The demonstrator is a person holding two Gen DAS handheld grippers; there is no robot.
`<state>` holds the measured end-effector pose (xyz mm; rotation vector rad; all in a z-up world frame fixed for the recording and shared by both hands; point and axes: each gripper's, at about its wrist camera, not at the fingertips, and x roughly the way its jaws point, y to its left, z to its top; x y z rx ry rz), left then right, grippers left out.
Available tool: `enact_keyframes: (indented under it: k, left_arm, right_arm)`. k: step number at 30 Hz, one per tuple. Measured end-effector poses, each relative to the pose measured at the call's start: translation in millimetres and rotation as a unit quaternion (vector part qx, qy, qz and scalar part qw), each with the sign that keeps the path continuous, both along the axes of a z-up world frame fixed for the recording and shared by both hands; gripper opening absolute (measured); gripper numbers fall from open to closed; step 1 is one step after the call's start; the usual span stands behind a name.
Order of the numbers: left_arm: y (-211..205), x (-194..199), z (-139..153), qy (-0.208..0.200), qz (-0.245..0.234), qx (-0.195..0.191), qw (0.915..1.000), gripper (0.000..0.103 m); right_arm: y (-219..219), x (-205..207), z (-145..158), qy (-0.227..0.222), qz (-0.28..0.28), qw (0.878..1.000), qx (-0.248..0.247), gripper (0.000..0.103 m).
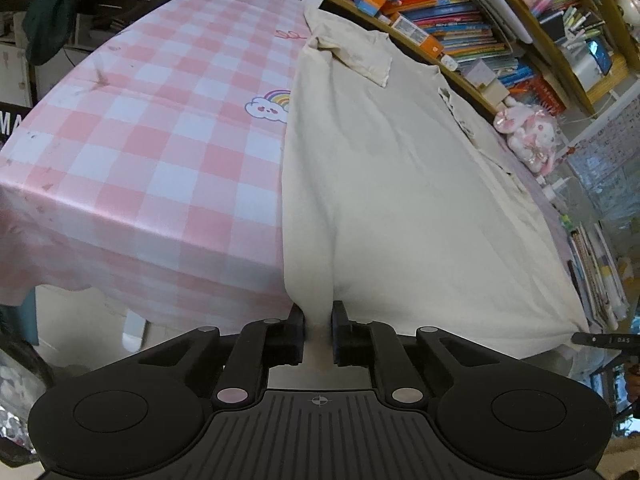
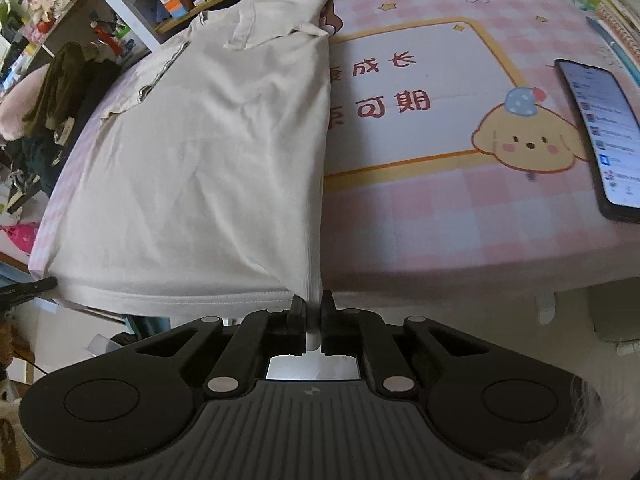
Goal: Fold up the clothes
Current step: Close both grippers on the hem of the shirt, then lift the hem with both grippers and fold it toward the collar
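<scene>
A cream short-sleeved shirt point(image 1: 400, 184) lies lengthwise on the table, sleeves folded in at the far end, hem at the near edge. It also shows in the right wrist view point(image 2: 208, 152). My left gripper point(image 1: 319, 320) is shut on the hem's left corner at the table's near edge. My right gripper point(image 2: 314, 314) is shut on the hem's right corner, also at the near edge. The tip of the other gripper shows at the frame edge in each view.
The table wears a pink checked cloth point(image 1: 140, 152) with cartoon prints point(image 2: 420, 96). A phone point(image 2: 600, 132) lies at the right. Bookshelves point(image 1: 460, 16) stand behind the table. A pink plush toy point(image 1: 528, 132) and stacked notebooks point(image 1: 600, 272) sit on the far side.
</scene>
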<state>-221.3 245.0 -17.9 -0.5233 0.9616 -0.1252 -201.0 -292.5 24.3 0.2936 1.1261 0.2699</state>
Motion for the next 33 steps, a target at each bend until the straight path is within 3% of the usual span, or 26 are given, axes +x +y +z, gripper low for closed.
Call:
enact_keyframes:
  k: [7, 19, 23, 28, 33]
  left_arm:
    - [3.0, -28.8, -11.5, 0.034, -0.011, -0.031, 0.9989, 0.011]
    - [0.2, -62.2, -45.0, 0.107, -0.041, -0.069, 0.9910, 0.011]
    - [7.8, -54.9, -28.4, 0.066, -0.041, -0.099, 0.9920, 0.011]
    - [18.9, -44.1, -2.9, 0.001, -0.036, -0.142, 0.9892, 0.011]
    - [31.6, -13.4, 32.1, -0.096, 0.003, -0.192, 0.9767, 0.011]
  right_arm:
    - [-2.1, -26.6, -2.4, 0.027, -0.009, 1.000, -0.001, 0.006]
    - [-10.0, -82.2, -32.4, 0.101, -0.058, 0.993, -0.004, 0.006]
    - [-7.3, -85.1, -30.3, 0.107, -0.064, 0.992, 0.005, 0.006]
    - [-14.7, -75.9, -6.6, 0.089, -0.080, 0.992, 0.047, 0.006]
    - [-26.2, -57.3, 44.1, -0.010, -0.119, 0.984, 0.135, 0.006]
